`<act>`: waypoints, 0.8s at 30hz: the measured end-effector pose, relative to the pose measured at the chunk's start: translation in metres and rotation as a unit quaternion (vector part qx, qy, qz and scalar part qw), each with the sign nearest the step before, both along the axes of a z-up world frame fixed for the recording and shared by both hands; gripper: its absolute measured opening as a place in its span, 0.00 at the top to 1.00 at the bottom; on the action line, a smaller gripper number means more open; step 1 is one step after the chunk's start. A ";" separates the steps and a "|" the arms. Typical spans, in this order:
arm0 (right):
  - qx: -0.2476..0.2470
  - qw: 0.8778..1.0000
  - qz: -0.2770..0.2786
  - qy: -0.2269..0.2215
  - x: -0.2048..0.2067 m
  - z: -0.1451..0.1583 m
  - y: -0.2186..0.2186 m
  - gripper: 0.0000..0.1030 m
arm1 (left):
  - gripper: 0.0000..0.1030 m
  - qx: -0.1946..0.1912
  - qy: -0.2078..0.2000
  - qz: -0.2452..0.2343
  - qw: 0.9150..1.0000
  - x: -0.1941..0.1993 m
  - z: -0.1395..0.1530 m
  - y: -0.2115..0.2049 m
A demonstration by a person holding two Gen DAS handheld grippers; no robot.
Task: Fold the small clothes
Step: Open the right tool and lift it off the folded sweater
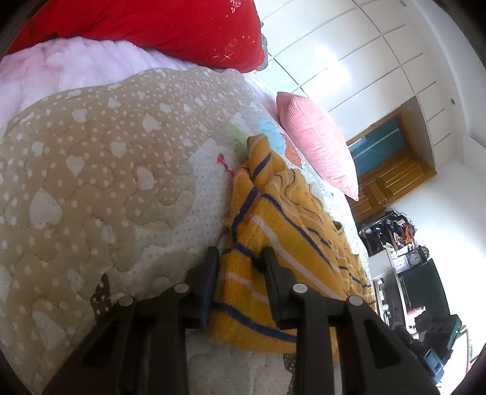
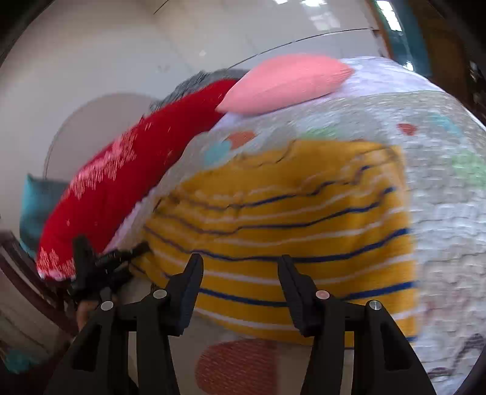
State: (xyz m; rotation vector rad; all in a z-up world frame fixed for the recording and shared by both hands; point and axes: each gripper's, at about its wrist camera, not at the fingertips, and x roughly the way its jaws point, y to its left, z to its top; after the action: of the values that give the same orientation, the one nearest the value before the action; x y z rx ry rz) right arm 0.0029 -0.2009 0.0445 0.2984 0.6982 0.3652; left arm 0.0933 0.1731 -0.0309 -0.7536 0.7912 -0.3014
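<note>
A yellow knitted sweater (image 1: 282, 212) with blue and white stripes lies on the quilted bed cover (image 1: 91, 170). My left gripper (image 1: 241, 258) is shut on a bunched edge of it, and the knit fills the gap between the two black fingers. In the right wrist view the sweater (image 2: 288, 212) is spread out flat, with its sleeve end leading left to the left gripper (image 2: 133, 252). My right gripper (image 2: 240, 264) hovers over the sweater's near hem with its jaws apart and nothing between the pads. That view is motion-blurred.
A red pillow (image 1: 152, 24) and a pink pillow (image 1: 316, 142) lie at the head of the bed, with a fluffy pale blanket (image 1: 60, 66) beside them. White wardrobe doors (image 1: 364, 60), a wooden door (image 1: 395, 179) and cluttered shelves (image 1: 401, 252) stand beyond the bed's far edge.
</note>
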 end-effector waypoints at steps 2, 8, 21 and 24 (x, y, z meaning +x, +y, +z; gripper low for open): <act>0.005 1.000 -0.001 -0.006 -0.005 -0.006 0.005 0.46 | 0.72 0.004 -0.001 0.000 1.000 -0.001 0.000 0.000; 0.044 0.995 -0.086 -0.012 -0.050 -0.022 -0.055 0.46 | 0.72 0.006 -0.003 0.001 1.000 -0.001 0.001 -0.002; 0.139 0.978 -0.155 0.005 -0.089 -0.054 -0.146 0.37 | 0.35 0.043 0.038 -0.023 0.998 -0.018 0.065 -0.023; 0.140 0.980 -0.141 0.006 -0.081 -0.054 -0.141 0.37 | 0.28 0.093 0.011 -0.063 0.994 -0.019 0.098 -0.059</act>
State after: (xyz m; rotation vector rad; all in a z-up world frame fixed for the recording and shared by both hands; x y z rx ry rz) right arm -0.0781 -0.3417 -0.0095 0.6605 0.6046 0.1895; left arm 0.0739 0.1138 0.0669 -0.5339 0.8757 -0.3285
